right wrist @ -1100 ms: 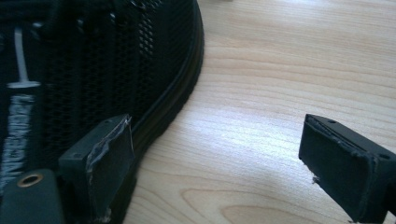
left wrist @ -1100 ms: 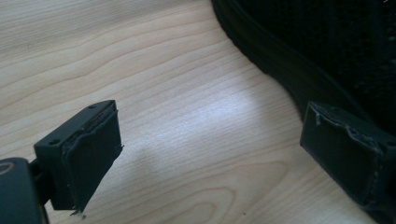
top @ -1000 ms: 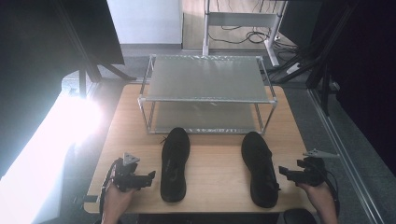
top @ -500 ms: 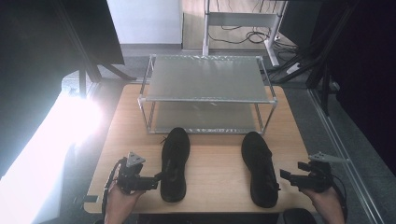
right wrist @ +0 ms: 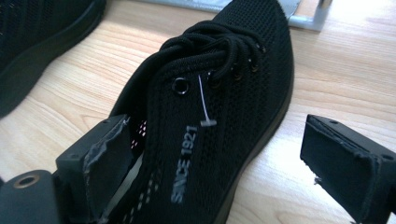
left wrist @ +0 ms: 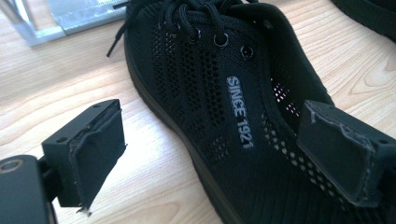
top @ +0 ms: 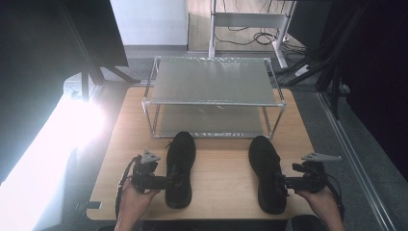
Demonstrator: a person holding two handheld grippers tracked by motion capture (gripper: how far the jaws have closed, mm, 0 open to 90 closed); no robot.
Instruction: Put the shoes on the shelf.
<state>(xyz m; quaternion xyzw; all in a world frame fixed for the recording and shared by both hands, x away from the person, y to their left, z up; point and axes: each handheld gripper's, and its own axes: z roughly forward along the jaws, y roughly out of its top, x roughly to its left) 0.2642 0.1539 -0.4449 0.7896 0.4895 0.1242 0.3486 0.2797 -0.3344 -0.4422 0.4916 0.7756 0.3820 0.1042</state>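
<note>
Left tool reaches in from the outer side of the left shoe, its jaws standing wide with the shoe's side wall between them. In the left gripper view one pad hangs over bare table beside the sole, apart from it, and the other pad sits at the collar opening near the heel; neither presses on the knit that I can see. White lettering "SINCE 1921" runs along that wall of the left shoe.

Right tool mirrors this on the right shoe, coming at it from that shoe's outer side. Its jaws are also wide: in the right gripper view one pad is at the collar opening, and the other pad is off the sole, over the table. The right shoe carries the same lettering, and a small plastic tag fastener hangs from an eyelet.

Both shoes lie flat on the wooden table, toes pointing toward the rack, heels toward the person. The left shoe's toe nearly reaches the rack's front edge; the right shoe's toe is close to the rack's front right leg. The two shoes are well apart, with bare wood between them. The rack is a two-tier metal frame at the far side of the table.
</note>
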